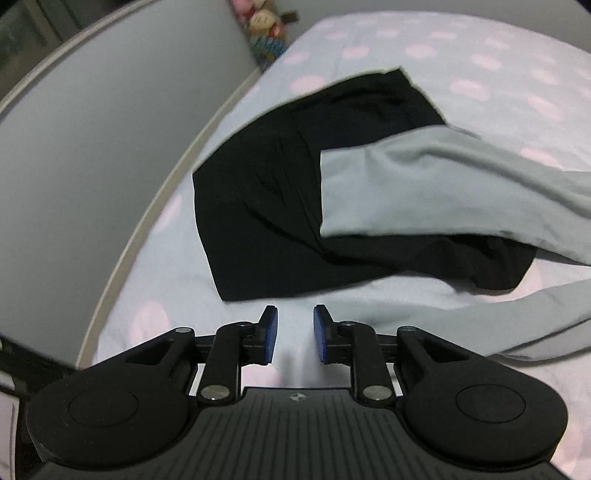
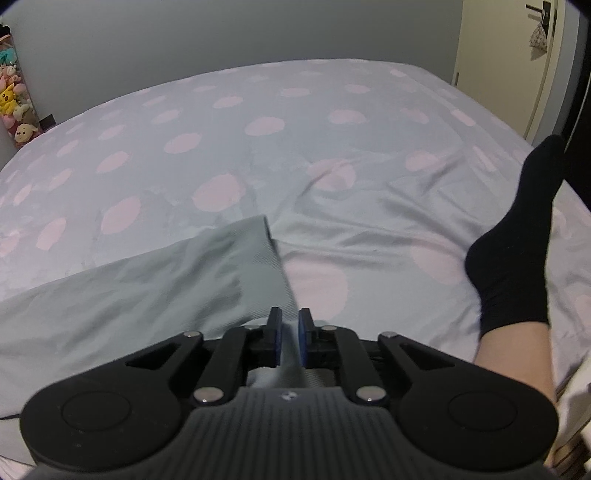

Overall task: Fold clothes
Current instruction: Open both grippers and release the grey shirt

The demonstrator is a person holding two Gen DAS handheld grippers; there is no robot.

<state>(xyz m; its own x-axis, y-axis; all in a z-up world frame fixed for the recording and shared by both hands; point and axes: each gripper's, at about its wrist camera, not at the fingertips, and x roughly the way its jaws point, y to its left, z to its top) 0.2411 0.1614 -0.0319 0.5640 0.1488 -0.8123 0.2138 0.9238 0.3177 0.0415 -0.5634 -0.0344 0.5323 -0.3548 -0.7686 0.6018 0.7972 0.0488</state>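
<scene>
A black garment (image 1: 258, 206) lies spread on the pink-dotted bed sheet (image 1: 443, 48). A pale grey garment (image 1: 424, 192) is draped across its right side and trails off to the right. My left gripper (image 1: 295, 332) hovers just in front of the black garment's near edge, open, with only sheet between its pads. In the right wrist view, the grey garment (image 2: 147, 291) lies flat and its ribbed hem runs up to my right gripper (image 2: 290, 334). Those jaws stand a narrow gap apart over the hem, and the pads do not visibly press the cloth.
A grey panel (image 1: 110, 147) borders the bed on the left, with plush toys (image 1: 266, 29) at its far end. A person's foot in a black sock (image 2: 517, 240) rests on the sheet (image 2: 332, 122) at the right. A cream door (image 2: 495, 66) stands beyond.
</scene>
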